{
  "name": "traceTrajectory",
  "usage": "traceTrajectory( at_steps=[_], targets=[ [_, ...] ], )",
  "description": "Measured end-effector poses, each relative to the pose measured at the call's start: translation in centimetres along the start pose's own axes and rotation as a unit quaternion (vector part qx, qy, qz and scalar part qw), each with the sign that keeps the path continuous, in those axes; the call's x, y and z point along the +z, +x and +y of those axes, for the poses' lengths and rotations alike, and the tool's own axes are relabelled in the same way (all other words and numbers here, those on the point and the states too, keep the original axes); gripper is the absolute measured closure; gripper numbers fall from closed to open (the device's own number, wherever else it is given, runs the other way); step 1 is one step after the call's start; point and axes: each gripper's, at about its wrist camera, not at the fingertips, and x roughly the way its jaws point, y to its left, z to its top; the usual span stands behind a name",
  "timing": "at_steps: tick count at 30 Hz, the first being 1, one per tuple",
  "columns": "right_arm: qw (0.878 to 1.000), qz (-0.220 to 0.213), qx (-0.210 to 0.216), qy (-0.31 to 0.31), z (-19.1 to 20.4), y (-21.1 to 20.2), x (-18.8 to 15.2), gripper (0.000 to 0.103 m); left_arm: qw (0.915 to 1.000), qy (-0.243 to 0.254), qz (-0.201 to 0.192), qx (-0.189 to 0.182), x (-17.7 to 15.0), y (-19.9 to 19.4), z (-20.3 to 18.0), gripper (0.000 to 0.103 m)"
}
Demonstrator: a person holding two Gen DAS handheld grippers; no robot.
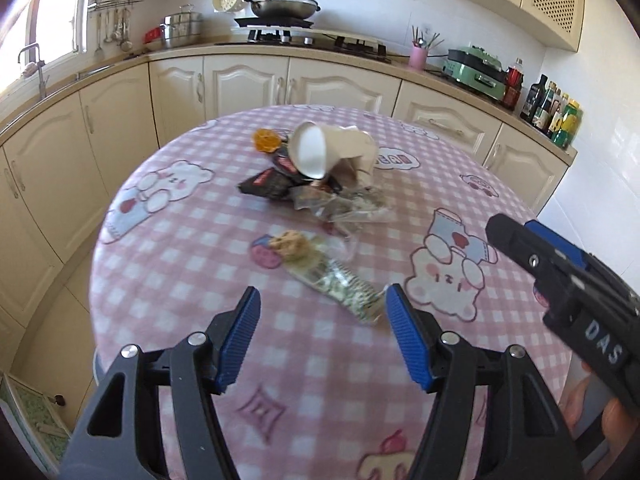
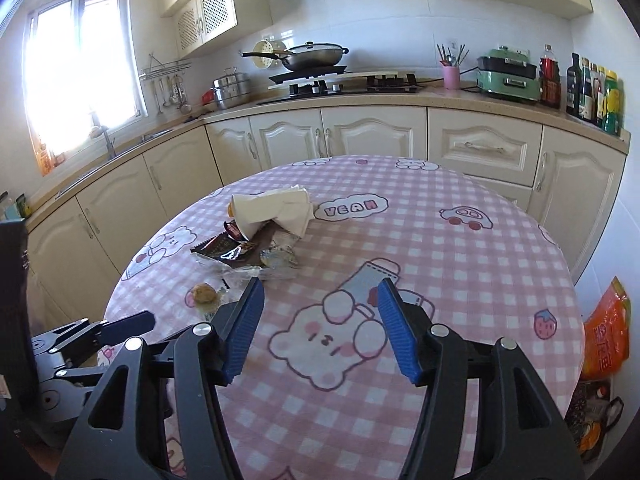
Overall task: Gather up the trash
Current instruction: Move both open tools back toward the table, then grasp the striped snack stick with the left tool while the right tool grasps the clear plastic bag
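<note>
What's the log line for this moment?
left gripper: open, empty | right gripper: open, empty | trash pile: on table, untouched

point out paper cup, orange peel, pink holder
paper cup (image 1: 310,152), left wrist view, white inside
orange peel (image 1: 266,139), left wrist view, centre
pink holder (image 2: 452,77), right wrist view, side wall

Sunlit window (image 2: 80,64), cream cabinets (image 2: 372,136)

A home kitchen is shown: cream cabinets (image 2: 372,136), a gas hob (image 2: 352,84) bearing a wok (image 2: 316,56), a sink tap (image 1: 34,64), and hung utensils (image 1: 114,30) are seen.
</note>
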Motion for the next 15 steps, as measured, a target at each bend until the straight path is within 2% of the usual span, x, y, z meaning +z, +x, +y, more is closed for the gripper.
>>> traceTrajectory(
  at_steps=[4, 6, 7, 8, 11, 15],
  targets=[
    [1.000, 0.007, 0.006, 0.005, -1.0, 0.3, -0.1, 0.047, 0.9996, -0.009, 0.026, 0.008, 0.6, 2.3, -0.6, 0.040],
    [1.000, 0.012, 0.009, 0.005, -1.1, 0.6, 0.0, 0.047, 0.9993, -0.014, 0.035, 0.000, 0.6, 2.9, -0.4, 0.054],
    [1.000, 0.013, 0.012, 0.005, -1.1, 0.6, 0.0, 0.047, 0.9991, -0.015, 0.039, -0.006, 0.5, 3.1, -0.3, 0.069],
    [1.000, 0.014, 0.014, 0.004, -1.2, 0.8, 0.0, 0.047, 0.9992, -0.010, 0.038, -0.001, 0.5, 3.2, -0.2, 0.076],
    [1.000, 0.019, 0.023, 0.004, -0.8, 1.0, 0.0, 0.047, 0.9991, -0.006, 0.038, -0.015, 0.0, 2.7, 0.5, 0.085],
    [0.999, 0.027, 0.036, -0.005, 0.6, 1.3, 0.0, 0.047, 0.9988, -0.009, 0.031, -0.038, -0.9, 1.2, 1.9, 0.088]
  ],
)
